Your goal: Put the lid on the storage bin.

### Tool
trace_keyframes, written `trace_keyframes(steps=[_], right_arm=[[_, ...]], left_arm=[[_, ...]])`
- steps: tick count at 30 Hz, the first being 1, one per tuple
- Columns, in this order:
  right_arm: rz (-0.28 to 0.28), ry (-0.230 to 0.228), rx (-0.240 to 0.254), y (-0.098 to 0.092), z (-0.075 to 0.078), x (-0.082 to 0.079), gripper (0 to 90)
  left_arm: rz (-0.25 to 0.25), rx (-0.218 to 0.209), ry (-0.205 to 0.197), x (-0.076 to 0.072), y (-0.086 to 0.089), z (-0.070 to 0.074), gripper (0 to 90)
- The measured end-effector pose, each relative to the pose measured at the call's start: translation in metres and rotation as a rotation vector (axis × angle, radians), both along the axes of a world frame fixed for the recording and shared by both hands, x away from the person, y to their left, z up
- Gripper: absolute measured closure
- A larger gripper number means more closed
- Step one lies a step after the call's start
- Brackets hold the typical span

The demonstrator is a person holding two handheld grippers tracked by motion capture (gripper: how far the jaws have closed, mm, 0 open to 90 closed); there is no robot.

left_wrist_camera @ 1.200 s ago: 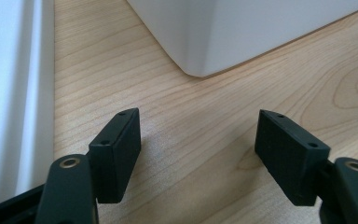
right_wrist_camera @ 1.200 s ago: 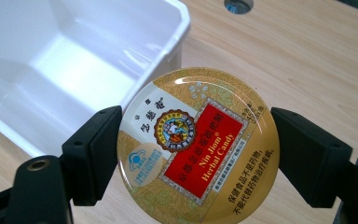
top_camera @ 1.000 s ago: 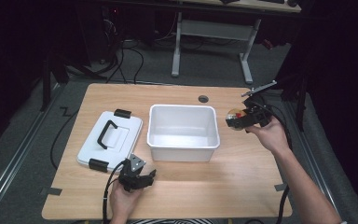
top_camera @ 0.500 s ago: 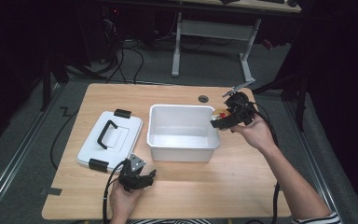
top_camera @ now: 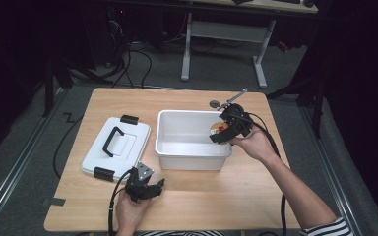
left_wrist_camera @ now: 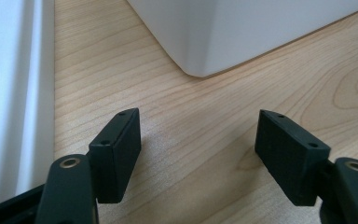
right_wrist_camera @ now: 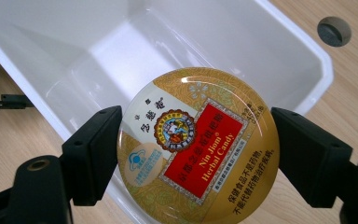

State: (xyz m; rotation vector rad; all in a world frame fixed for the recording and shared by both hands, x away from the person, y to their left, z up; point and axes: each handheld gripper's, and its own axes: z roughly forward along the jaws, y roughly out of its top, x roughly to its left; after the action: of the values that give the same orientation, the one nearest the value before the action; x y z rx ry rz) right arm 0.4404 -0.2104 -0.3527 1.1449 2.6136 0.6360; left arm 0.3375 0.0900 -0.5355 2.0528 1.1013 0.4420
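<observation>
I'm carrying the candy tin (right_wrist_camera: 198, 147) to the white bin (top_camera: 193, 138): my right gripper (top_camera: 226, 129) pinches the round gold tin by its rim between both jaws, right of center in the high view, over the bin's right edge. My left gripper (top_camera: 145, 187) rests low at the bottom left of that view with its 2 jaws spread, holding nothing, near the lid (top_camera: 114, 145). Next, I judge, I lower the tin inside the bin's walls and let the jaws part.
</observation>
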Motion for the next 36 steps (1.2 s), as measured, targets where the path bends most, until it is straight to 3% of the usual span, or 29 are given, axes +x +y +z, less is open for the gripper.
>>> trace_keyframes(steps=[12, 28, 36], right_arm=[[0.028, 0.040, -0.043, 0.014, -0.016, 0.001, 20.2], [0.054, 0.074, -0.092, 0.017, -0.032, 0.002, 20.1], [0.054, 0.101, -0.077, 0.016, -0.034, 0.002, 20.0]], left_arm=[[-0.006, 0.012, -0.002, 0.000, 0.001, 0.000, 31.8], [-0.007, 0.012, -0.001, 0.000, 0.001, 0.001, 31.7], [-0.007, 0.012, -0.001, 0.000, 0.001, 0.001, 31.7]])
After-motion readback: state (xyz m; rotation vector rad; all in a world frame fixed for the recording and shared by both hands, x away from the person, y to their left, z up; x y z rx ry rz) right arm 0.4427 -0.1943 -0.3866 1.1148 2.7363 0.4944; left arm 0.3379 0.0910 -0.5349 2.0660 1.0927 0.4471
